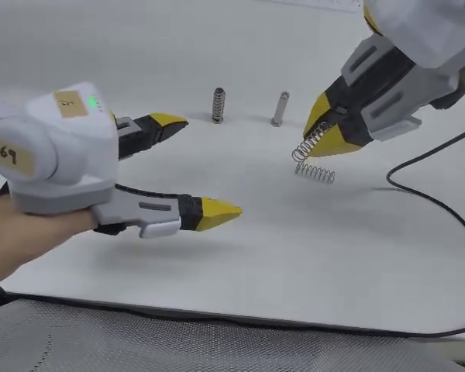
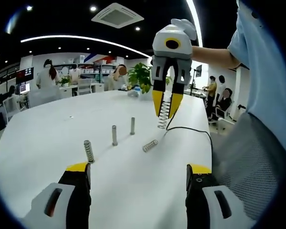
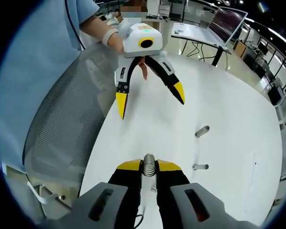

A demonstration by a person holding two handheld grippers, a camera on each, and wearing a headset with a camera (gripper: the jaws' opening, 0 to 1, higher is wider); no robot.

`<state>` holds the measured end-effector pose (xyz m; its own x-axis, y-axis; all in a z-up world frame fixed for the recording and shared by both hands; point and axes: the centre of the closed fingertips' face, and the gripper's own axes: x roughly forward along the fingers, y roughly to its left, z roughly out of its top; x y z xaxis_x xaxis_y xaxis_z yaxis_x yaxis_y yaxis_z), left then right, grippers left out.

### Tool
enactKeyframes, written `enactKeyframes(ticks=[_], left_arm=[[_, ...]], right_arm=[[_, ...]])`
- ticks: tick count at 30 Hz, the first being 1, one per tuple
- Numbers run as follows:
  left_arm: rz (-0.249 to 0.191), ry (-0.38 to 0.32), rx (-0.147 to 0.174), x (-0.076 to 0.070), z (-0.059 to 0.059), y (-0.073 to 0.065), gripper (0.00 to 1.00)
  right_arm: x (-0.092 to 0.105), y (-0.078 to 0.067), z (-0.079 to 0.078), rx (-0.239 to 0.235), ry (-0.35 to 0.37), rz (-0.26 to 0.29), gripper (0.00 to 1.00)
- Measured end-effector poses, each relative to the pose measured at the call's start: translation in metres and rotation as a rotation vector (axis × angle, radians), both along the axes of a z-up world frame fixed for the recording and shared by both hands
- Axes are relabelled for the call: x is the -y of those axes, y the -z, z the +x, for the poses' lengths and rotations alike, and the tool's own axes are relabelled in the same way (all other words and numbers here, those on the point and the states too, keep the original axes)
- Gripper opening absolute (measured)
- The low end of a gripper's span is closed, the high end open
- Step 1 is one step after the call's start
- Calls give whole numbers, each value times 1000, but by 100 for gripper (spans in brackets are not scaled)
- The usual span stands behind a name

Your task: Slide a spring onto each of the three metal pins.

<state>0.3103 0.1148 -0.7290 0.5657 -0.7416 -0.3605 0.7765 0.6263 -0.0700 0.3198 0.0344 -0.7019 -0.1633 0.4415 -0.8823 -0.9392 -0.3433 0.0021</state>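
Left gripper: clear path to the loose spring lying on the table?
Probably yes: the left gripper is open and empty, bare table up to the loose spring; the right gripper, holding another spring, hovers close above.

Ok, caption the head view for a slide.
Right gripper pinches a coiled metal spring over the white table; left gripper hangs open.

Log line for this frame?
left gripper open | right gripper shut on held spring | sprung pin | bare pin | second bare pin | loose spring on table

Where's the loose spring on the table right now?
Head view: the loose spring lies flat right of centre, just beneath the right claw and nearer than the bare pin.
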Motion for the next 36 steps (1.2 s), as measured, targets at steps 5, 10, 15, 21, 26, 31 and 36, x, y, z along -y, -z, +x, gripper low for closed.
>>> enactKeyframes(ticks=[5,10,15,21,26,31,36], left_arm=[[-2,-17,-12,-3,-1,1,89],[-7,-37,-19,-5,2,1,93],[-3,-66,-18,-13,6,2,96],[-10,-86,-28,-17,8,3,98],[-13,-100,-28,-20,10,4,98],[-14,-113,-25,-23,13,4,98],[-17,-119,-27,-25,14,5,96]], right_arm=[[1,-2,12,17,-5,-15,8],[4,-3,30,45,-7,-45,8],[4,-6,53,84,0,-65,8],[1,-7,70,95,-10,-85,8],[-3,-4,84,116,-31,-110,8],[-7,2,95,132,-51,-133,8],[-11,10,102,131,-68,-149,8]])
